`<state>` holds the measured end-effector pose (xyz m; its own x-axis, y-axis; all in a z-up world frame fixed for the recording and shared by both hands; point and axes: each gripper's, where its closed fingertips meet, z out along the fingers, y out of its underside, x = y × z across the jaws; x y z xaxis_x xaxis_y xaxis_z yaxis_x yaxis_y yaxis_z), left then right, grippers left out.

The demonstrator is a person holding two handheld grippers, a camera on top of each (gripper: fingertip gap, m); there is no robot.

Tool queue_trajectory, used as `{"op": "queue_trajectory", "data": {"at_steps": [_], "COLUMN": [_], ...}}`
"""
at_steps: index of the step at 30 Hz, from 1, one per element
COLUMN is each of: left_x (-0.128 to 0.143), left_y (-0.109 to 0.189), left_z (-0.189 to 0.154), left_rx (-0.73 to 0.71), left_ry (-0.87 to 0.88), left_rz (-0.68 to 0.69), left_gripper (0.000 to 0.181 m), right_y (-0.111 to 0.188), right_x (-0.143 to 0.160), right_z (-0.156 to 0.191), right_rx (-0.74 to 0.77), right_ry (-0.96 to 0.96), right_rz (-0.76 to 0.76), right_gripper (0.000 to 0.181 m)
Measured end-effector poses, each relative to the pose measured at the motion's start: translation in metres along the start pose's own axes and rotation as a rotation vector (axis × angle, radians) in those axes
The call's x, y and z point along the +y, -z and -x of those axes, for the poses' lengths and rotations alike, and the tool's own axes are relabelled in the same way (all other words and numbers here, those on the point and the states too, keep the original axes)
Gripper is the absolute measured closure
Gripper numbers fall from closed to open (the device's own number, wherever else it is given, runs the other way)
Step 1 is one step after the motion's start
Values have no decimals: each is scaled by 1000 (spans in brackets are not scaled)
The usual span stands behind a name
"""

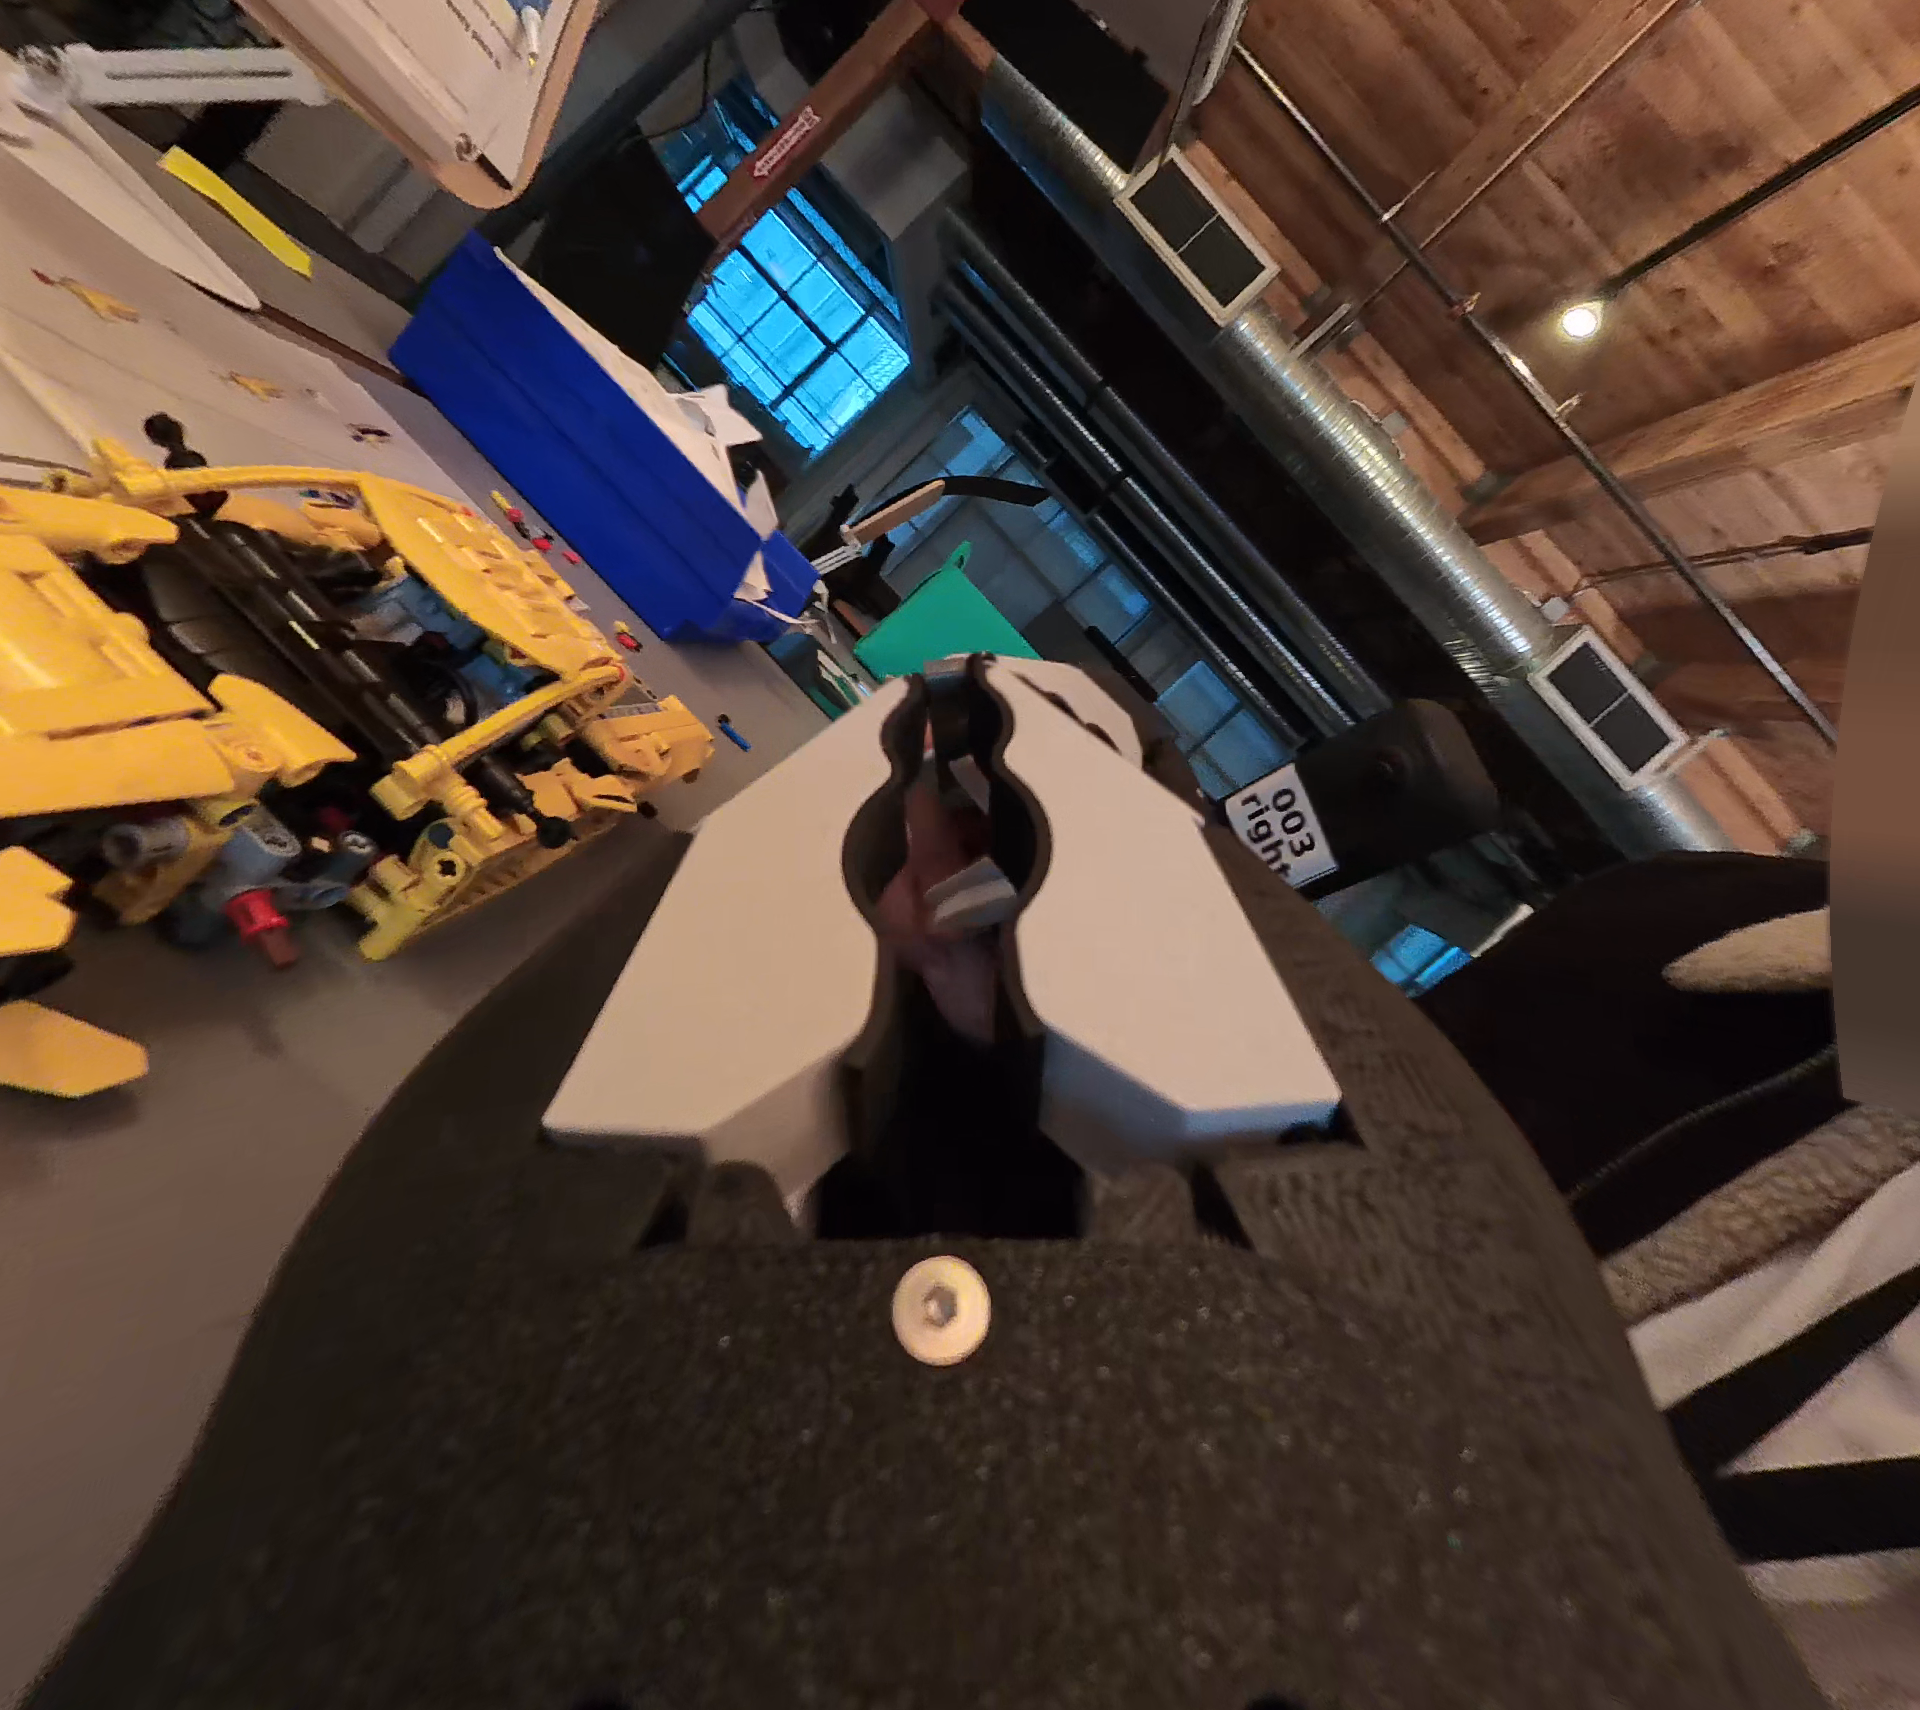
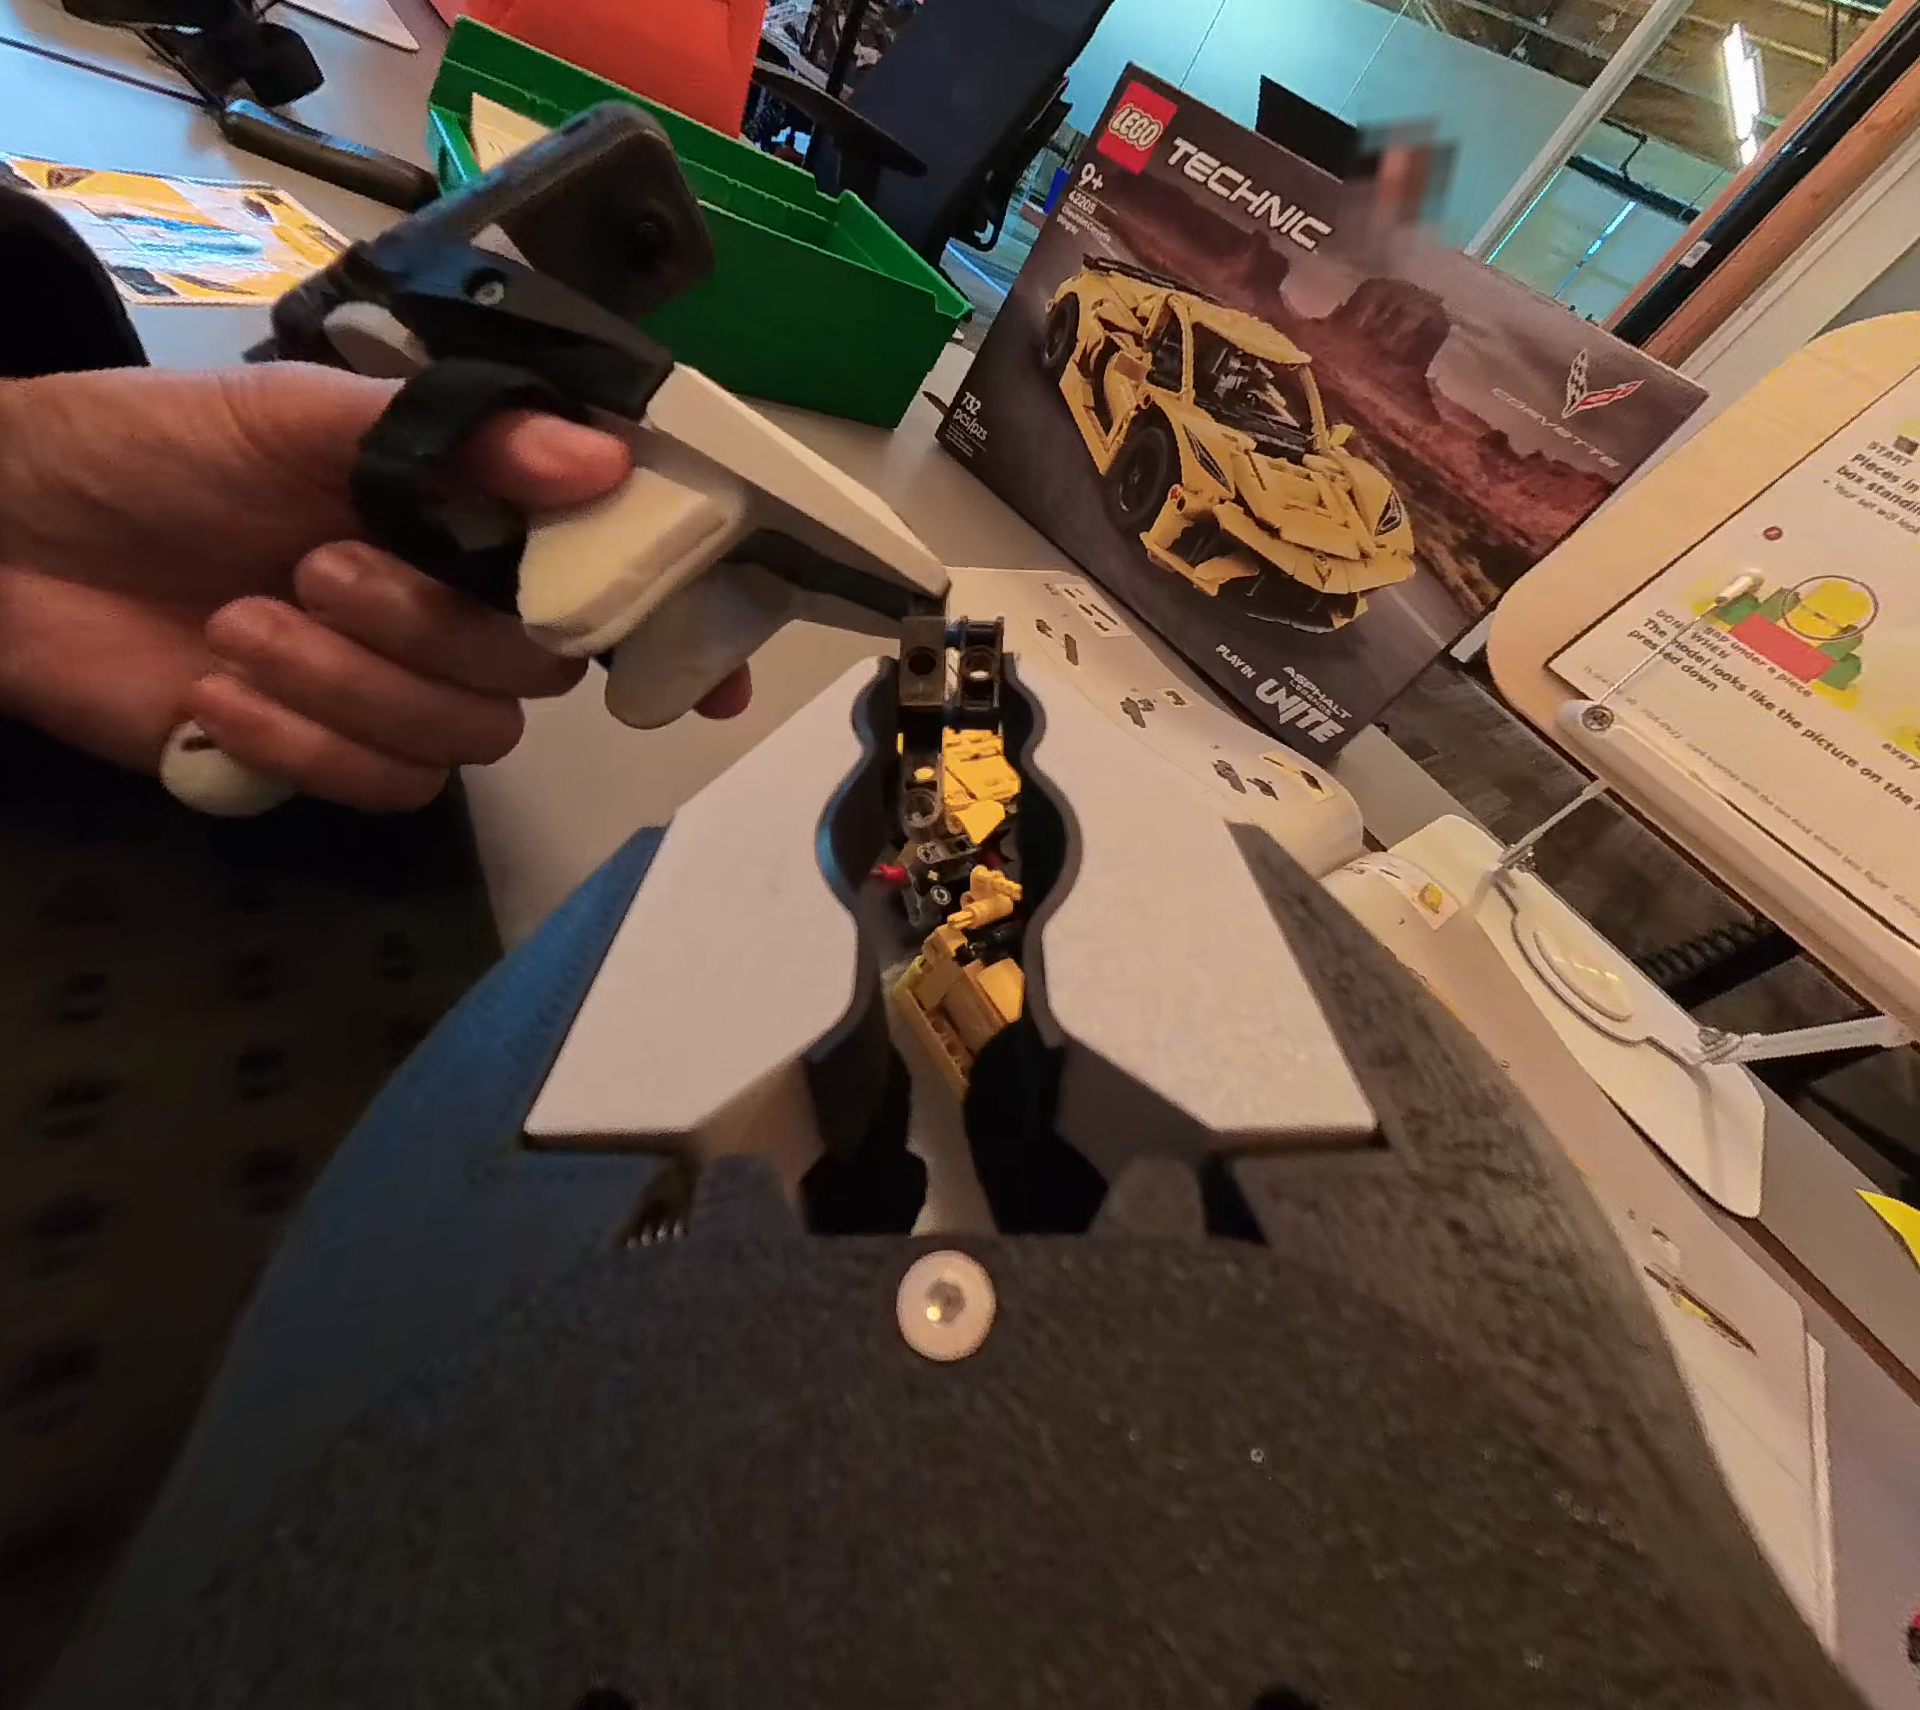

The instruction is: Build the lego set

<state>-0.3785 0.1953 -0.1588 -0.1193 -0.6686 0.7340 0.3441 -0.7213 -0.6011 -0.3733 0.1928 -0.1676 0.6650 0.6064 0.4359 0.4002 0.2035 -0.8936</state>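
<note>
The set box and green bin wall the counter behind. The instruction board closes the right. Bare counter lies beside the yellow car model.

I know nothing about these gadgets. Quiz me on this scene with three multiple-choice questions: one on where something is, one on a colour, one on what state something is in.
1. Where does the Lego box stand?
A. On the table, to the right of the green bin
B. Inside the bin
C. On the floor

2. What colour is most of the half-built car?
A. Red
B. Yellow
C. Blue

3. How do the jaws of the right gripper stand?
A. Wide open and empty
B. Closed on a small dark piece
C. Closed on a sheet of paper

Answers:
1. A: the right wrist view shows the box upright on the tabletop, with the bin to its left.
2. B: its body panels are yellow.
3. B: the dark piece sits pinched at the tips.
</note>
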Motion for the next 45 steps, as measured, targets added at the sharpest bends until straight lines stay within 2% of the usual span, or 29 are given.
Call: {"op": "queue_trajectory", "data": {"at_steps": [5,9,12,22,31,36,40,43,45], "left_x": [-7,-3,0,7,9,4,-5,-3,-2], "left_y": [4,2,0,-3,-4,-2,4,3,2], "left_z": [3,3,3,3,1,4,6,6,5], "left_rx": [-41,-49,-48,-47,-45,-53,-52,-47,-45], "left_ry": [-45,-59,-54,-53,-68,-56,-21,-23,-29], "left_rz": [-47,-21,-3,38,48,17,-35,-22,-16], "left_gripper": [174,174,174,174,175,175,175,175,174], "right_y": [-1,-4,-2,-3,0,-5,-1,-1,-1], "right_x": [-2,1,-1,0,2,0,6,4,5], "right_z": [0,0,-1,-1,2,1,1,1,0], "right_rx": [-6,-8,12,24,-62,-7,-19,-16,5], "right_ry": [-48,-58,-26,2,-61,-79,-83,-64,-23], "right_rz": [-15,-1,-10,-5,37,11,33,19,19], "right_gripper": [157,151,163,163,165,165,148,151,165]}}
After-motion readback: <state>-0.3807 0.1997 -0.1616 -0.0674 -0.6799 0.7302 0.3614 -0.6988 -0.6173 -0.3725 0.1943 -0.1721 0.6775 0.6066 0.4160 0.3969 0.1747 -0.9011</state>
